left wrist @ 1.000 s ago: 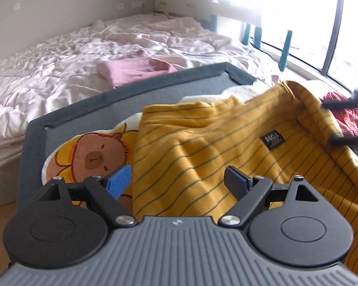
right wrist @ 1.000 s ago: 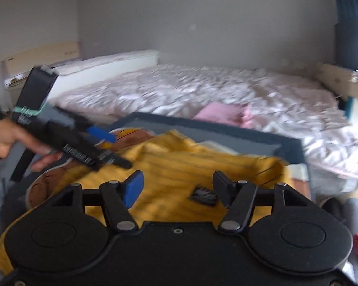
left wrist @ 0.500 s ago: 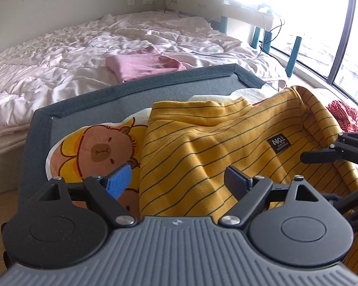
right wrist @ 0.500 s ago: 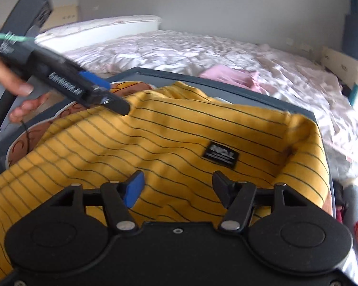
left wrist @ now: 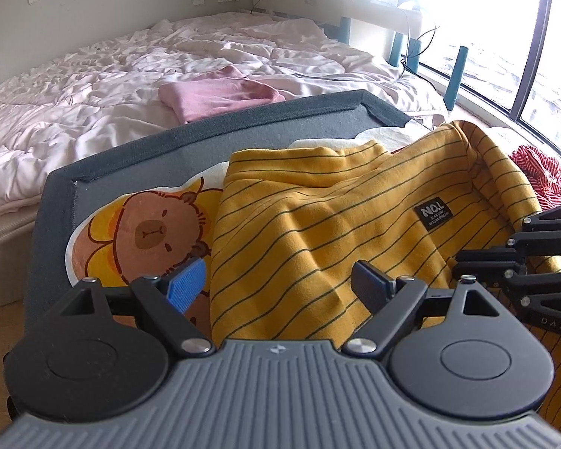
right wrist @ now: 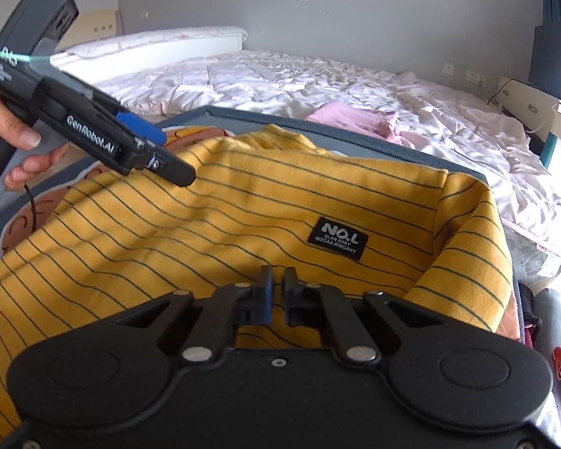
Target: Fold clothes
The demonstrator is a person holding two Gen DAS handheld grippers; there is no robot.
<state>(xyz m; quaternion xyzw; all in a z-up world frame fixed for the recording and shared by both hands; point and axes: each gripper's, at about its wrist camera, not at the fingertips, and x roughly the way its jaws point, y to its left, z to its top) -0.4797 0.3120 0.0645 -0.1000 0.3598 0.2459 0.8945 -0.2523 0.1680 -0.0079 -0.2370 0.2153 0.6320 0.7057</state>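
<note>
A cartoon capybara mat in brown and yellow lies at the left of the dark grey felt-covered surface, with the task's garment, a mustard-yellow knit top with thin dark stripes, spread rumpled over its right part, one edge turned up at the far right. The left gripper hovers low over the top's near left edge, fingers spread wide and holding nothing; the right gripper has its fingers drawn nearly together on a pinch of the yellow cloth near the hem. Judged from this, the step in hand is taking hold for a fold or a straightening; done well, the left fingers would close on the opposite edge at matching height, so the cloth lifts evenly and the stripes run true. A black woven patch reads "NO.L", with smaller lettering too fine to read surely. The left gripper's side reads "GenRobot.AI" in the right wrist view. Beyond, a folded pink garment rests on the pale pink rumpled bed.
</note>
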